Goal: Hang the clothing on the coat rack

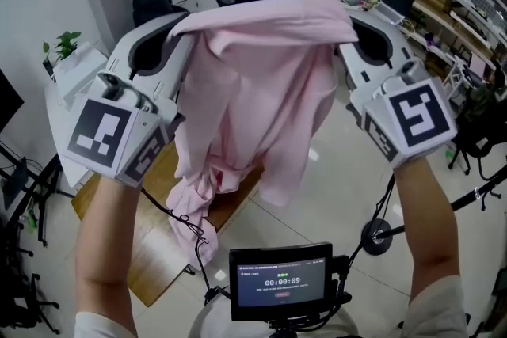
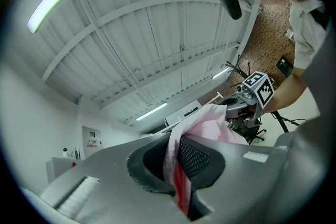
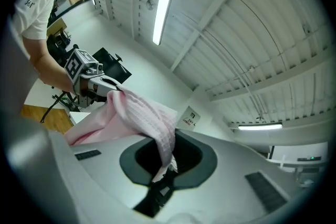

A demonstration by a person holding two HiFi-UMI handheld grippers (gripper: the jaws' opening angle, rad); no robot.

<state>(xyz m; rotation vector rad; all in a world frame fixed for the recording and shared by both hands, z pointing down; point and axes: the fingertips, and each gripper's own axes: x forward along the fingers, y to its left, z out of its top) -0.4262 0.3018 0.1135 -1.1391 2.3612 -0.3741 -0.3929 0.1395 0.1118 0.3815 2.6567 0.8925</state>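
Left hand-held gripper [image 2: 176, 168], right hand-held gripper [image 3: 165, 160] clamp pink garment [image 1: 261, 91] draped between.

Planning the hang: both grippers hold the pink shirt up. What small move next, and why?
Probably keep both grips and lift higher: the left gripper and right gripper are shut on the shirt at its top edge, while its tail dangles toward the table.

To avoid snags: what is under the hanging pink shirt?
Under the pink shirt a wooden table and pale floor show. The shirt covers the table's far part, so anything lying there cannot be seen.
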